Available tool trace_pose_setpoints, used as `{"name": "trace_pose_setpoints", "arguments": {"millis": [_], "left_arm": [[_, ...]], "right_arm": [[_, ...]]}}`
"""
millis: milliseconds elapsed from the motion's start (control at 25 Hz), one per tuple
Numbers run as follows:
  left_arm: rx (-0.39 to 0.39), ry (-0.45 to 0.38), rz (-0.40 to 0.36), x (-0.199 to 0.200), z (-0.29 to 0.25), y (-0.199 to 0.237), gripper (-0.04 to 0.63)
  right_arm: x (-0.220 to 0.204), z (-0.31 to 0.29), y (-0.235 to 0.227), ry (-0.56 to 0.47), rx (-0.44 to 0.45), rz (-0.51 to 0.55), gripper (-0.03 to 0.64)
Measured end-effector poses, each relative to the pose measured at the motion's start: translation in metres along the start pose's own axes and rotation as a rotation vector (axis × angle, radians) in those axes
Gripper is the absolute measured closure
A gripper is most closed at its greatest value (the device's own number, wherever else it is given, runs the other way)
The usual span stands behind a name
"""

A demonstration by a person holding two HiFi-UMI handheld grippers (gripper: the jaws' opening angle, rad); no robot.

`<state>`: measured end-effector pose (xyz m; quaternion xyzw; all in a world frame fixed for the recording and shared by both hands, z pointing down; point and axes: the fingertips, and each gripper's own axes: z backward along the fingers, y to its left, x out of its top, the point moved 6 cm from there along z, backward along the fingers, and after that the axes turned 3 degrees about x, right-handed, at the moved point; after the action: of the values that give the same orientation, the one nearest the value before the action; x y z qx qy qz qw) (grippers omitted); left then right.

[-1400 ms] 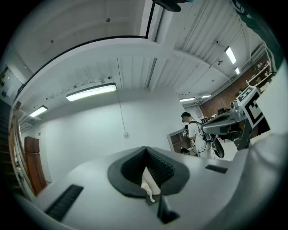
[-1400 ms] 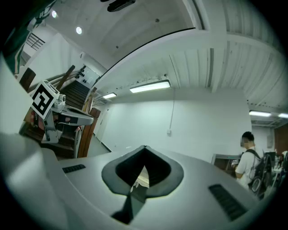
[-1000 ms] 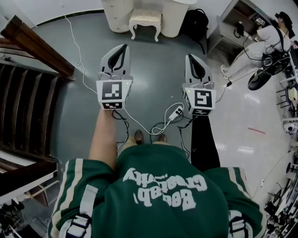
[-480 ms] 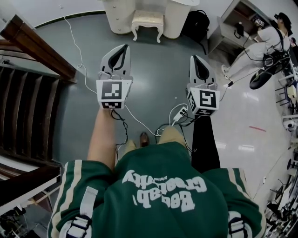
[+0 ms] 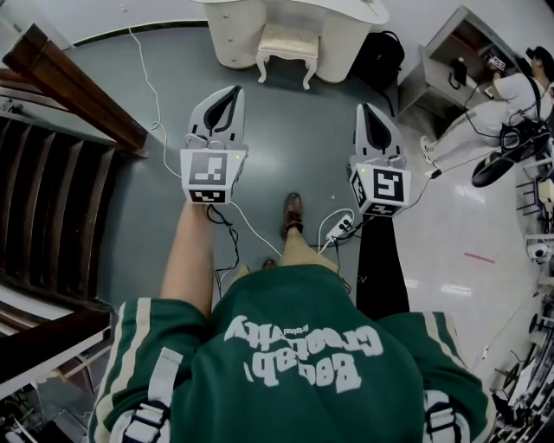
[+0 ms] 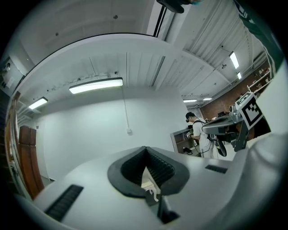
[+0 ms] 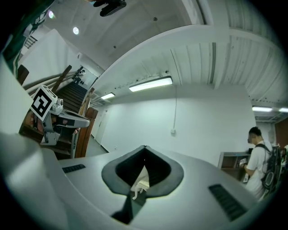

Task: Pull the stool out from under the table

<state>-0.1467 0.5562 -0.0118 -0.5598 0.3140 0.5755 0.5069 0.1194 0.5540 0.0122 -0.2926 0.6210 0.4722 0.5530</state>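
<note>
A cream stool [image 5: 287, 50] with a padded seat and curved legs stands tucked under the white dressing table [image 5: 346, 10] at the top of the head view. My left gripper [image 5: 231, 90] is held out over the grey floor, well short of the stool and to its left. It is shut with nothing in it. My right gripper [image 5: 365, 109] is level with it, to the stool's right and also short of it, shut and empty. In the left gripper view the jaws [image 6: 146, 149] meet at the tip; in the right gripper view the jaws [image 7: 145, 148] do the same.
A dark wooden staircase [image 5: 52, 164] runs along the left. White cables and a power strip [image 5: 339, 227] lie on the floor by my shoe [image 5: 294, 213]. A black backpack [image 5: 381, 57] sits right of the table. A person [image 5: 511, 95] stands by a desk at far right.
I have stepped forward: one foot is now ahead, and the stool and table sit lower and nearer in the head view. Both grippers stay shut and level.
</note>
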Motion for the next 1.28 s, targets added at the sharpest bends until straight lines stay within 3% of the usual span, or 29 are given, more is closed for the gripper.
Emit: {"name": "trace_pose_setpoints", "arguments": {"millis": [200,600,840,1280], "left_arm": [[-0.009,0.012,-0.001,-0.017,-0.071,0.011,0.581],[0.053,0.003,-0.035,-0.033,-0.225,0.05,0.581],[0.051,0.015,-0.059,-0.044,-0.271,0.061,0.581],[0.026,0.014,-0.033,-0.064,-0.336,0.089,0.581]], "right_arm": [[-0.017,-0.072,-0.032,-0.007,0.022,0.005,0.609],[-0.037,-0.227,-0.117,-0.024,0.057,-0.008,0.609],[-0.047,-0.27,-0.142,-0.032,0.05,-0.034,0.609],[-0.061,-0.325,-0.161,-0.009,0.04,-0.018,0.609]]}}
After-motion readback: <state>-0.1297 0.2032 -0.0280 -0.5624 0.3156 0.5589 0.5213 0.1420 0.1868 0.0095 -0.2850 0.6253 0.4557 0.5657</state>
